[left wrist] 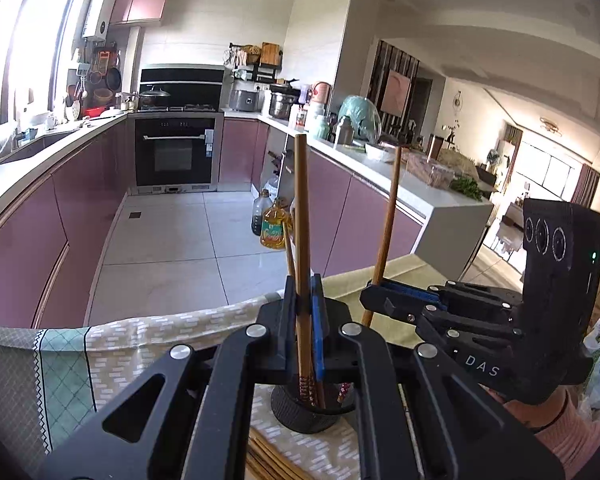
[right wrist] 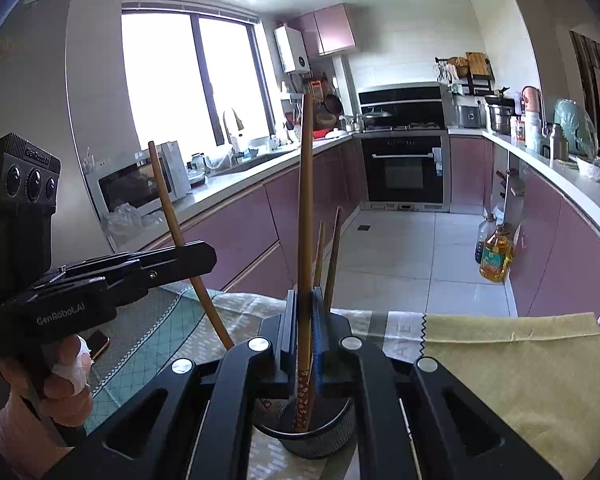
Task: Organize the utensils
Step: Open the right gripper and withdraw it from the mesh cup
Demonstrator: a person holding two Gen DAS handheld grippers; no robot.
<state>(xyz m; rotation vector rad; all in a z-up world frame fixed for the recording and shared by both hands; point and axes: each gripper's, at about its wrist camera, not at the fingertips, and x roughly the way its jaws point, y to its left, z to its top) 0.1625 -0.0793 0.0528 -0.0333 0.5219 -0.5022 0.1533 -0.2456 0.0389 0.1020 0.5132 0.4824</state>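
Over black mesh holder, I've got left gripper and right gripper each clamped on chopstick; few already inside, loose bunch on tablecloth left.

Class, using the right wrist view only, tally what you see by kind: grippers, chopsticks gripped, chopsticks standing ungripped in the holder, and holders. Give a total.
Grippers: 2, the left gripper and the right gripper
Gripped chopsticks: 2
Ungripped chopsticks: 2
Black mesh holder: 1
Total: 7
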